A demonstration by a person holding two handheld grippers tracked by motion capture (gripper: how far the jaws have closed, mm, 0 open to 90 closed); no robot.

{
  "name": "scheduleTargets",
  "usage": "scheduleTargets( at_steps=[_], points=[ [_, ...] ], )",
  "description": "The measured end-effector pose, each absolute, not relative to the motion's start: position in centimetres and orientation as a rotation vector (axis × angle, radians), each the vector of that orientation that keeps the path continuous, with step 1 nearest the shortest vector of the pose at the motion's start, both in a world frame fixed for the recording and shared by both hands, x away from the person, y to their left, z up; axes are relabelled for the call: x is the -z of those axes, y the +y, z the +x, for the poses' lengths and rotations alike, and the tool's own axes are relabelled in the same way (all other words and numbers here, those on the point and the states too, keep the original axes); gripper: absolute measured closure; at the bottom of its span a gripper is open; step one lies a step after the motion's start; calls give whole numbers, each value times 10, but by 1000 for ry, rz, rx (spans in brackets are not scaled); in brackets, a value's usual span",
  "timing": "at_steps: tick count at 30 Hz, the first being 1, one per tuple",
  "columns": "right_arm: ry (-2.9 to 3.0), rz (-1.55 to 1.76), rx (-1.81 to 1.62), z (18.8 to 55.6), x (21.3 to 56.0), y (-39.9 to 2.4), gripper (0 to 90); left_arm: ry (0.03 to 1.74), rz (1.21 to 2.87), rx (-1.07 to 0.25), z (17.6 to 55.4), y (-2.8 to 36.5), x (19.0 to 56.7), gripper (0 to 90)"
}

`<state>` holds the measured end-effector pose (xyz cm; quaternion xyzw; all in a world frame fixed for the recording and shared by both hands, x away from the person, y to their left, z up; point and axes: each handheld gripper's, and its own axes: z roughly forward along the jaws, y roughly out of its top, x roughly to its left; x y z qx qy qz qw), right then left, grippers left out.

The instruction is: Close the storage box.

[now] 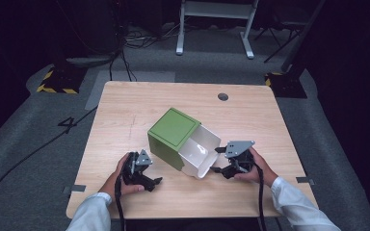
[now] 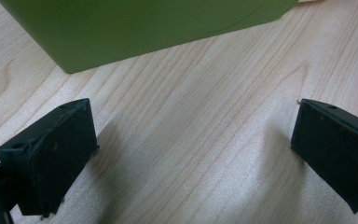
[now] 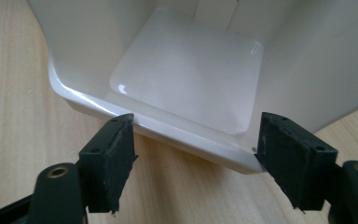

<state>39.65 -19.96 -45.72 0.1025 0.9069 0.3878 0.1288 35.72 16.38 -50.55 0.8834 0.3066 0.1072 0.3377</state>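
Right tool (image 1: 218, 160), jaws parted, faces the open mouth of the white inner drawer (image 1: 200, 150), its pads level with the drawer's front rim (image 3: 168, 135); whether they touch the rim cannot be told. The drawer lies on its side, partly pulled out of the green box sleeve (image 1: 172, 136) at mid-worktop (image 1: 125, 103). Left tool (image 1: 155, 183), released and holding nothing, rests just beside the sleeve's near corner (image 2: 70, 65).

Green box (image 2: 158, 32) cut off by the left gripper view's top edge; white drawer (image 3: 186, 79) cropped at the right gripper view's top, its back end hidden inside the box in the high view.
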Motion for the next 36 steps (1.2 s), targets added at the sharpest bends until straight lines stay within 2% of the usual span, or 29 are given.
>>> scheduleTargets(
  at_steps=[7,21,29,36],
  points=[
    [2596,317,-1120,401,457,-190,273,799,2302,-279,357,164,506,3],
    [2537,363,-1137,408,452,-179,341,799,2304,-279,357,164,505,2],
    [2637,193,-1132,396,450,-157,331,799,2304,-279,357,164,505,2],
    [2692,68,-977,391,457,-141,349,799,2303,-279,357,164,505,2]
  ],
)
